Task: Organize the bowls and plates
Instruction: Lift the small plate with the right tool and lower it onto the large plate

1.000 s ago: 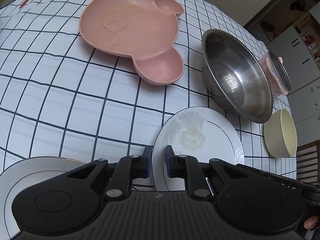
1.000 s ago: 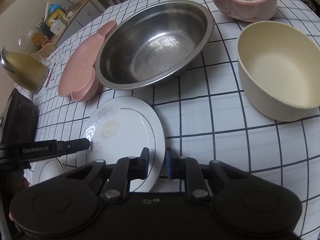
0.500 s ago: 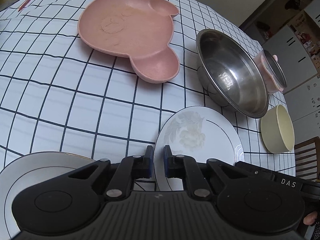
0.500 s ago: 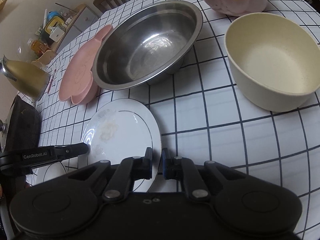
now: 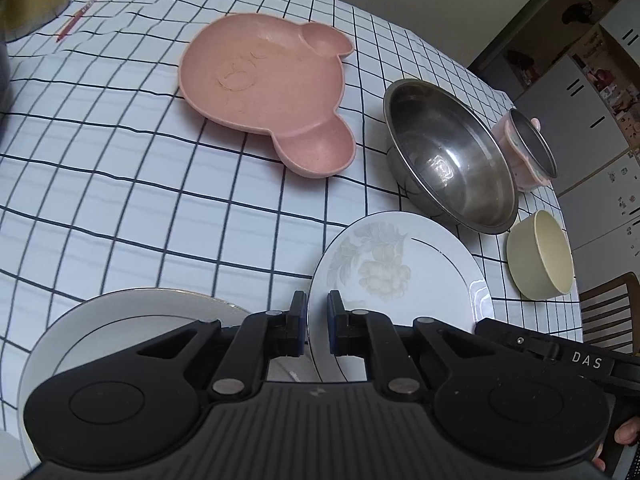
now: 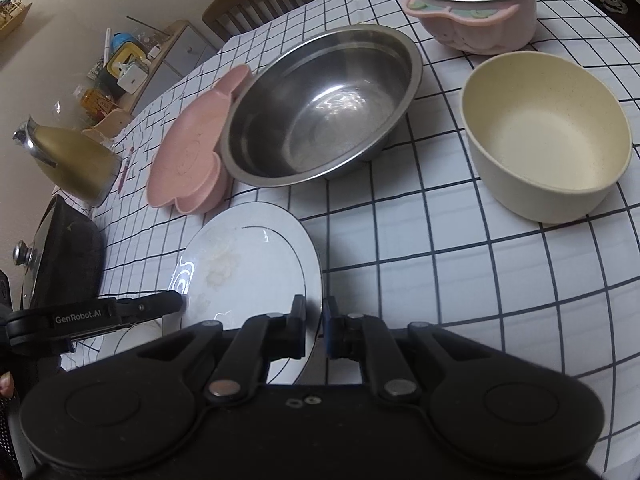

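Both jaws pinch opposite rims of the plate (image 5: pixel 400 272) between them; uneven lifting could slip it onto the bench (image 5: pixel 160 200).

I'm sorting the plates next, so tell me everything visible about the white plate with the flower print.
The white plate is round and glossy, ceramic by its look, with a faint grey floral print off-centre and a thin dark line inside the rim. It looks empty and clean. It sits just above the checked tablecloth, near the steel bowl. Both tongs are shut on its rim: the left tongs on one edge, the right tongs on the other.
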`<state>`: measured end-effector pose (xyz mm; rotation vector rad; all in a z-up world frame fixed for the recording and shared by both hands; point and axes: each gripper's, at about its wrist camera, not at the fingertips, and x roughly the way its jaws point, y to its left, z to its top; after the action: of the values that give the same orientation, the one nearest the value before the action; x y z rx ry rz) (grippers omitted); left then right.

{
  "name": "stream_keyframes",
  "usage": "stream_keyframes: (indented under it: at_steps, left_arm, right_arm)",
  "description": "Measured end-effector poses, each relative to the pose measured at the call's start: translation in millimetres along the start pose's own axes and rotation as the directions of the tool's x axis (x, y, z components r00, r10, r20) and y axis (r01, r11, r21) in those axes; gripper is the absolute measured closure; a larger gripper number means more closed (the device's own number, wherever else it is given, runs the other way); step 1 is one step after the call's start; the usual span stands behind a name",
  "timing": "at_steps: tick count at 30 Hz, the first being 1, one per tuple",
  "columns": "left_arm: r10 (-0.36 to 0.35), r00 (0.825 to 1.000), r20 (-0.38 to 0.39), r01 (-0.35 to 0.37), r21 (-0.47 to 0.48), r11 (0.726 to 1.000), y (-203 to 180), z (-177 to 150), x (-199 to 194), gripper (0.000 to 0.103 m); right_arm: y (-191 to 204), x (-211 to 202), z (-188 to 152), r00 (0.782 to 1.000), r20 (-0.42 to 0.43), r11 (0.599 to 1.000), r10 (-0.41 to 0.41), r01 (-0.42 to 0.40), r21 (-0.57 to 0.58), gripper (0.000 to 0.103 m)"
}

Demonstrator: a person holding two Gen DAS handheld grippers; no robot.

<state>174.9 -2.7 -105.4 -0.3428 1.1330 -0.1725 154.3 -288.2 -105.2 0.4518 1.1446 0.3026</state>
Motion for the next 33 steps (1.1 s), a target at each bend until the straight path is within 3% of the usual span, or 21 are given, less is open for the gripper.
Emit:
stream_keyframes:
  at_steps: [15,33]
  left_arm:
    - [0.013,0.999,0.03,-0.011,-0.051,0.999,53,-38,-50,0.093]
    - [0.015,1.0,0.008,-0.014,-0.165,0.986,116,-84,-66,0.093]
  right_arm:
    - [49,2,-29,0.998,-0.022,0.997,0.052,-0.054,-0.058,0.095]
    - [95,25,-65,0.993,-0.095,0.989,0.065,-0.077,-0.129,0.096]
